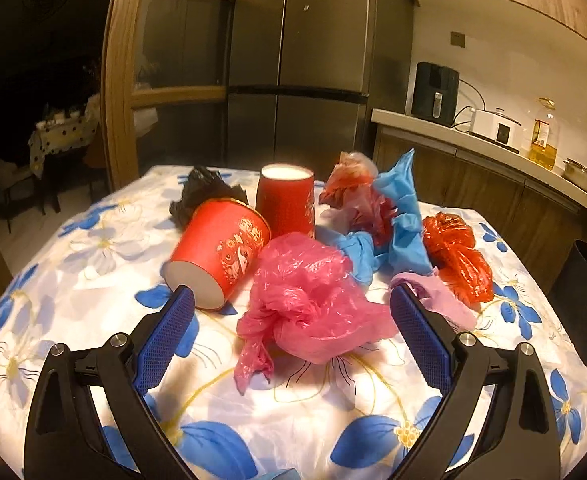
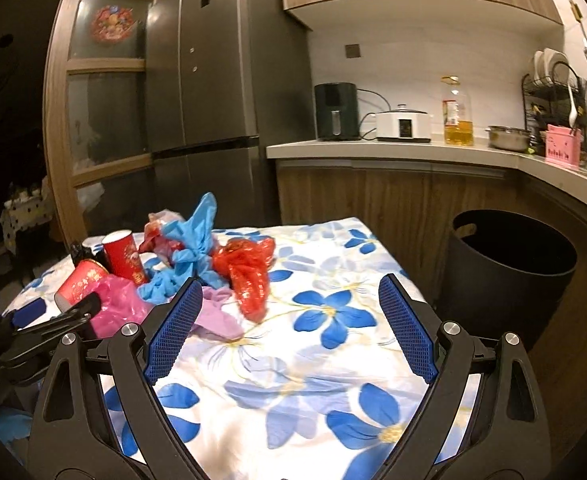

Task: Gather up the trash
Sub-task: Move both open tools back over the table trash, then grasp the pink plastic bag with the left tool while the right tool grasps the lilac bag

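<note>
Trash lies heaped on the flower-print counter. Nearest the left claw is a crumpled pink bag, which sits between that claw's spread blue pads without either one touching it. Just left of the bag a red paper cup lies on its side, its base toward the camera. Behind it a second red cup stands upside down, and a black bag is bunched at the far edge. To the right, a blue bag rises beside a red-and-clear bag, an orange-red bag lies further right, and a lilac bag rests by the right pad.

The right claw hangs spread wide over bare flowered cloth, holding nothing, with the heap to its left. A black bin stands on the floor just beyond the counter's right edge, below the wooden kitchen worktop.
</note>
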The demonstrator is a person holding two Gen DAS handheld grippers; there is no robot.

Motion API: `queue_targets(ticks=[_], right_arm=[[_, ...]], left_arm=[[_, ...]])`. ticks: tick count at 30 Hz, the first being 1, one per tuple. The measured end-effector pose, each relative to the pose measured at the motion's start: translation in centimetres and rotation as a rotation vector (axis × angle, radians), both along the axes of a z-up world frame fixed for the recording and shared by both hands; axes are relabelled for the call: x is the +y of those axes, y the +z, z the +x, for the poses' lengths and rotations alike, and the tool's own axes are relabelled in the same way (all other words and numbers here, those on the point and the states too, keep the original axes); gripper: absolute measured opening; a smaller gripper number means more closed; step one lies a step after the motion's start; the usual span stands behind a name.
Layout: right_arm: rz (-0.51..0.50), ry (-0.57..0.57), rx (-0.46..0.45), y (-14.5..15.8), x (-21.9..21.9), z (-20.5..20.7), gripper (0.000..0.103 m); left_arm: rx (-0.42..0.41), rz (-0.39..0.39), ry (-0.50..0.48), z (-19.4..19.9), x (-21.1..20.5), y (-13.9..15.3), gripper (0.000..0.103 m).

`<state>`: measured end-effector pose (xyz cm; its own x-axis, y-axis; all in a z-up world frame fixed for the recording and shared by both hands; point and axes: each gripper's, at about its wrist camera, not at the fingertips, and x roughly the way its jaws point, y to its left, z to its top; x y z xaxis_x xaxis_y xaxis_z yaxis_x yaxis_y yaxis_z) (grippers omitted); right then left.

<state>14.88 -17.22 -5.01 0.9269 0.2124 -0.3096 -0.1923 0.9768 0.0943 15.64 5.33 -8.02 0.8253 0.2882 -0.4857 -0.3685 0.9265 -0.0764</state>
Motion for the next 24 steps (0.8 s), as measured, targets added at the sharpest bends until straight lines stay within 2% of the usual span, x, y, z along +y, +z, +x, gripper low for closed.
queue_targets(ticks=[2,6,12,18,24], right_arm=[[-0.002,0.012,0.004,-0.2,0.6,0.4,0.089],[-0.008,0.038,0.025,-0.8,1.8,1.3,0.089],[-0.022,0.082,0.055,-1.8,3.6,2.5,0.087],[-0.031,0.118,0.095,-2.8,5.4,3.8,0.080],[-0.041,0.145,0.117,-3.4,6.8,5.0,0.071]], left_arm=[[0.024,-0.009,-0.010,0.6,0.0,-0.4,0.090],[0.091,-0.035,-0.046,1.9,0.2,-1.4,0.066],[0.118,-0.064,-0.077,2.2,0.4,-2.1,0.043],[0.119,-0.075,-0.100,2.0,0.6,-2.0,0.029],[0.059,-0.068,-0.133,0.4,0.5,-0.6,0.027]])
